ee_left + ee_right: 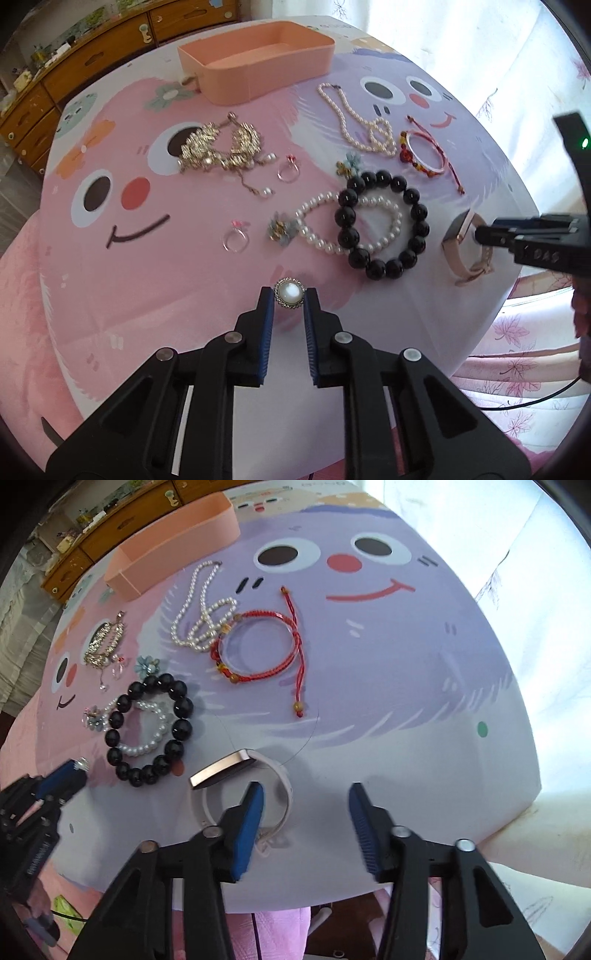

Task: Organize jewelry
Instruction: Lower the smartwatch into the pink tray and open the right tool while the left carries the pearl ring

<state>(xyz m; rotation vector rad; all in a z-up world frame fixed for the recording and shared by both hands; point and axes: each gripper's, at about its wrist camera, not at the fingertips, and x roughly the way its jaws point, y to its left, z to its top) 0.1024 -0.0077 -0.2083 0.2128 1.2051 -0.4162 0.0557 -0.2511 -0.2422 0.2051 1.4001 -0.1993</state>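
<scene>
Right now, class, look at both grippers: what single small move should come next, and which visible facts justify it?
Probably lift the left gripper and carry it to the pink tray. Its fingers look closed on the round pearl brooch, and the tray looks empty. The right gripper is open, one finger inside the loop of the watch, so it holds nothing.

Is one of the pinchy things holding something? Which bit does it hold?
Yes. The left tool pinches the round pearly brooch by its two side edges. The right tool is open and holds nothing; one finger sits inside the pink watch loop.
</scene>
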